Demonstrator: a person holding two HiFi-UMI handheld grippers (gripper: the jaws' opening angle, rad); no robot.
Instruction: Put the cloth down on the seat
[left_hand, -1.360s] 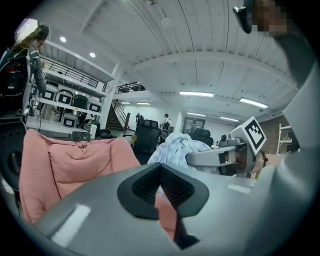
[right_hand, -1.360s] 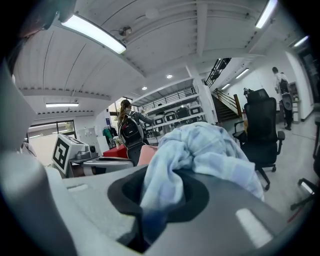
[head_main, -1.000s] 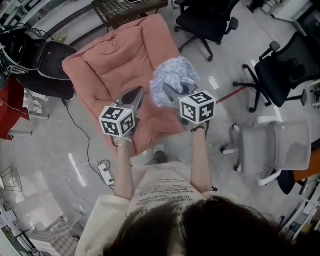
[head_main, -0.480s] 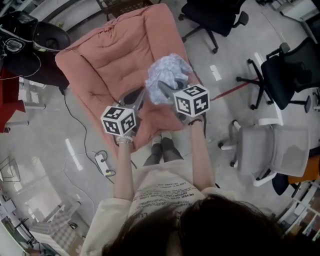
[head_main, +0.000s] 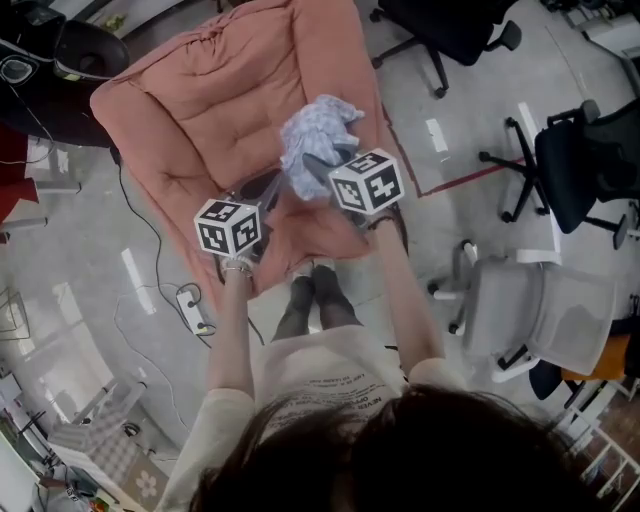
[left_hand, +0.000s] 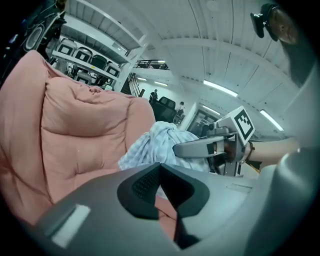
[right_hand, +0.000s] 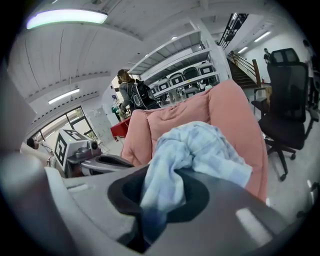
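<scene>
The light blue checked cloth (head_main: 312, 138) hangs bunched from my right gripper (head_main: 316, 166), which is shut on it above the front right part of the pink padded seat (head_main: 200, 110). In the right gripper view the cloth (right_hand: 200, 150) spills out of the jaws of the right gripper (right_hand: 160, 189), with the seat (right_hand: 235, 115) behind it. My left gripper (head_main: 262, 190) hovers beside it to the left, over the seat's front edge, shut and holding nothing. From the left gripper (left_hand: 160, 172) I see the cloth (left_hand: 150, 147) and the seat's back (left_hand: 75, 130).
Black office chairs (head_main: 455, 30) (head_main: 590, 160) stand to the right, and a grey one (head_main: 540, 310) is nearer. A dark chair (head_main: 60, 50) sits at the seat's far left. A power strip (head_main: 190, 310) with cables lies on the floor to the left.
The person has stepped closer to the seat. Both grippers now stand further in over its front part, with the cloth still gripped in the right one.
</scene>
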